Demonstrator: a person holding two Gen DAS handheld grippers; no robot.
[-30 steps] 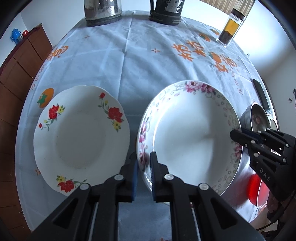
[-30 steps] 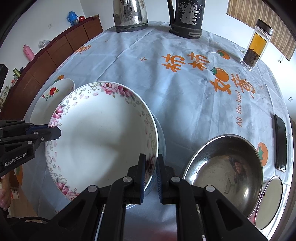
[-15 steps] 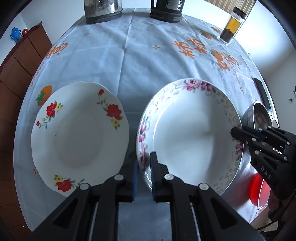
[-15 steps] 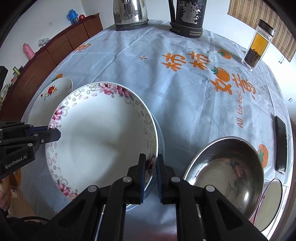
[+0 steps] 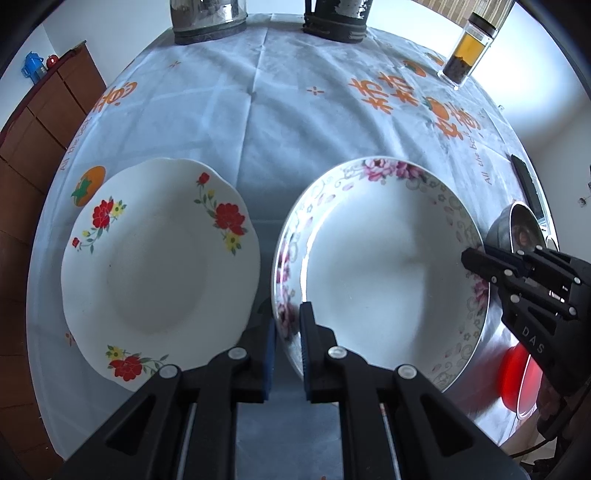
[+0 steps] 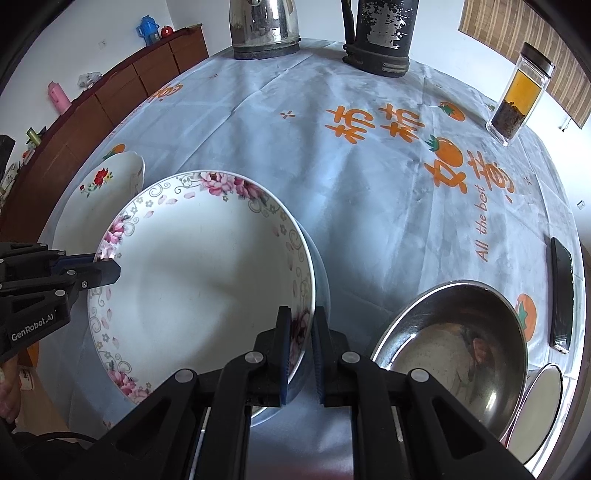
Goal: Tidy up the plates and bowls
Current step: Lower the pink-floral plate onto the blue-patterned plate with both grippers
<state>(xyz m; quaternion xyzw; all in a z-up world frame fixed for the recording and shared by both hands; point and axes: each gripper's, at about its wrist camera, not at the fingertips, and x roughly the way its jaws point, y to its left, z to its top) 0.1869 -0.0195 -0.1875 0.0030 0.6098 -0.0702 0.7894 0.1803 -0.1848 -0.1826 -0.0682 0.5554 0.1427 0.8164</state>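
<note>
A: Plates first. Where is the pink-flowered plate (image 5: 380,269)?

B: It is in the middle right of the left wrist picture, and in the middle left of the right wrist picture (image 6: 199,273). It looks raised a little above the tabletop (image 5: 277,122), but I cannot tell this for sure.

A: And who holds it?

B: Both. The left hand-held gripper (image 5: 286,325) is closed on its rim at the lower middle of the left wrist picture, with one finger inside the plate and one outside. The right hand-held gripper (image 6: 300,332) is clamped on the opposite rim, at the lower middle of its own picture. Each one appears also in the other camera: the right one at the right edge (image 5: 476,262), the left one at the left edge (image 6: 107,271).

A: What is around it?

B: The red-flowered plate (image 5: 159,269) lies just beside it on the left side of the left wrist picture, flat on the blue cloth. The steel bowl (image 6: 454,358) stands at the lower right of the right wrist picture, near the held plate but apart from it. Below it at the right edge a smaller dish (image 6: 543,410) shows only partly.

A: And farther away?

B: At the top edge there are a metal kettle (image 6: 264,27) and a dark flask (image 6: 380,37). A glass jar (image 6: 519,94) stands at the upper right. A black phone (image 6: 561,299) lies at the right edge.
</note>
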